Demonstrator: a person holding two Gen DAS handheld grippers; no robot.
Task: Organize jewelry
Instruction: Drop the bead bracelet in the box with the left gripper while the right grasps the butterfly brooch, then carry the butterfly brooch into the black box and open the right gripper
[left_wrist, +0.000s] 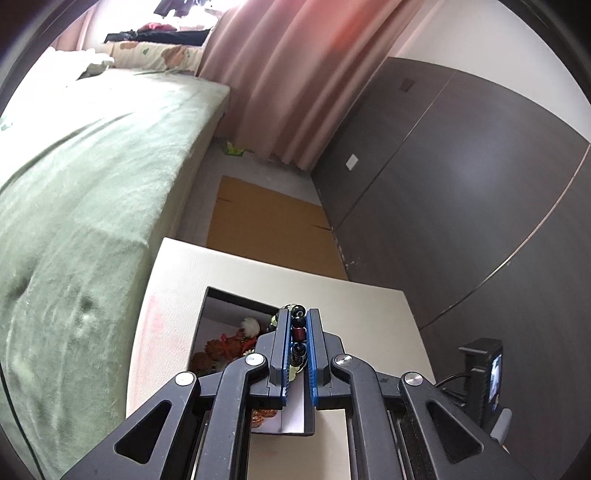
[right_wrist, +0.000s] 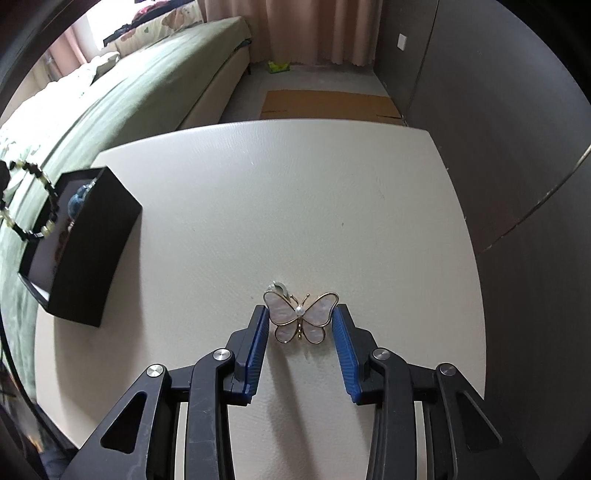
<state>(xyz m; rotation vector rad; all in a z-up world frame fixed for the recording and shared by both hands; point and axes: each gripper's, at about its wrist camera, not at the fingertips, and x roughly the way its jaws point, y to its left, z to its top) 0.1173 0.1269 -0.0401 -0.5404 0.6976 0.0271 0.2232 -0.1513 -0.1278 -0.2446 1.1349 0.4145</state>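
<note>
One bracelet (left_wrist: 298, 334), one butterfly brooch (right_wrist: 301, 317), one black box (right_wrist: 86, 243).

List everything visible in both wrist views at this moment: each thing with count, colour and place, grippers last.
beaded bracelet: 1, black, dark red and pale green beads, clamped in the left gripper above the box
jewelry box: 1, black outside, white lining, open, left part of the table
pieces in the box: several, orange, white and blue, count unclear
butterfly brooch: 1, pearly white with gold rim, on the table between the right fingers
table: 1, cream
bed: 1, green cover, left of the table
curtain: 1, pink, far end
cardboard sheet: 1, brown, on the floor
wall panels: dark grey, right side
left gripper: black, blue pads, shut on the bracelet
right gripper: black, blue pads, open around the brooch
</note>
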